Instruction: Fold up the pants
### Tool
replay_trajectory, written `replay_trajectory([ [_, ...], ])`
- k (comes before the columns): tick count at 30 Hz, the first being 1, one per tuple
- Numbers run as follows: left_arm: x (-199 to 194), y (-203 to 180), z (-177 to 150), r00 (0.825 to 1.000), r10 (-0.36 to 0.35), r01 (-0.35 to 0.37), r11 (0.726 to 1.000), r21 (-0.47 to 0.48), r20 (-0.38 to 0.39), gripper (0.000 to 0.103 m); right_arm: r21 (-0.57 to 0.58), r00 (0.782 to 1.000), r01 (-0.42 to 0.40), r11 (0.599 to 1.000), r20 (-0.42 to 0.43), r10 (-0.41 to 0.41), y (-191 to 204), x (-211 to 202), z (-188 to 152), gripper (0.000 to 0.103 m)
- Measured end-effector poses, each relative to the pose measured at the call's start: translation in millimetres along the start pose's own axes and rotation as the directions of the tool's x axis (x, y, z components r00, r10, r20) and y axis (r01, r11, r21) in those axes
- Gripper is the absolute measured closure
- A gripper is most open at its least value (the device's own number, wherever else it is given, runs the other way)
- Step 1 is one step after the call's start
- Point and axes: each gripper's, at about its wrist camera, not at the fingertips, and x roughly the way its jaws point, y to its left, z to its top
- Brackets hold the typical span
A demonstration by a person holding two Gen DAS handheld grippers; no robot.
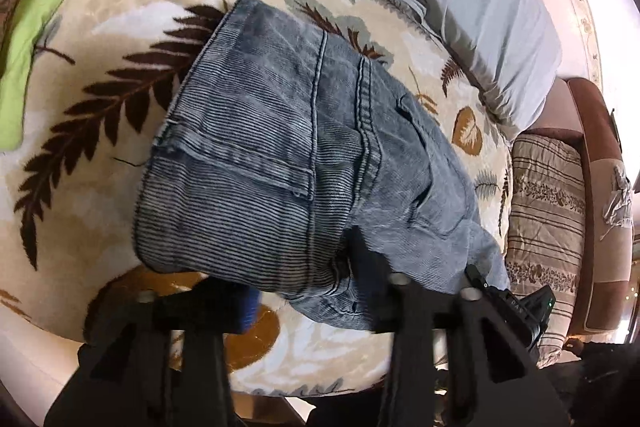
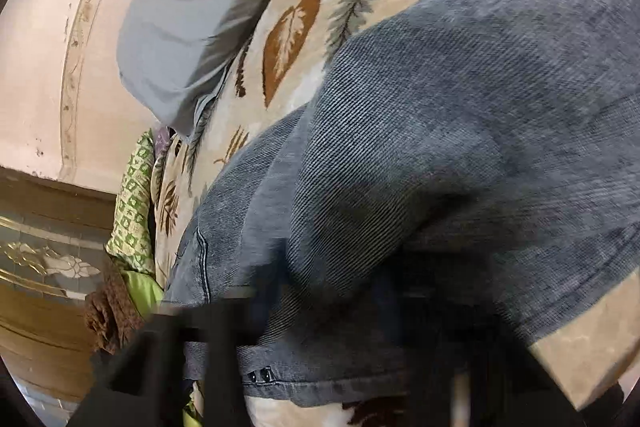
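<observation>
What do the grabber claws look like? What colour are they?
Both are black plastic. The left gripper has chunky fingers with triangular cut-outs, round grey bolt heads and a blue pad. The right gripper looks black and blocky too, but it is blurred.

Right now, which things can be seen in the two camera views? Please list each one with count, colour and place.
pants: one, faded blue denim, partly folded on the blanket.
blanket: one, cream with brown and grey leaf print, under the pants.
pillow: one, pale blue-grey, beyond the pants near the wall.
green cloth: one, bright green, far left edge of the blanket.
striped quilt: one, beige with brown stripes, right of the blanket.
left gripper: black, spread wide, at the near edge of the pants.
right gripper: black, blurred, low against the pants; jaw state unclear.
</observation>
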Motion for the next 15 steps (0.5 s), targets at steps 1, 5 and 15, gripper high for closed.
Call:
replay_trajectory([
  [1, -5, 0, 1, 1.0, -0.013, 0.013, 1.0, 0.002, 0.005, 0.079, -0.02, 1.0, -0.009, 1.0, 0.014, 0.009, 4, -7, -1, 0.098],
  [5, -27, -4, 0, 0.998, -0.047, 0.046, 0.998, 0.032, 0.035, 0.086, -0.129, 0.997, -0.066, 0.989, 0.022, 0.07, 29, -36, -11, 0.098],
  [15, 4, 25, -17, 0.999, 0.03, -0.03, 0.999, 0.02, -0.026, 0.085, -0.168, 0.999, -0.01, 0.986, -0.054, 0.0, 0, -34, -48, 0.098],
])
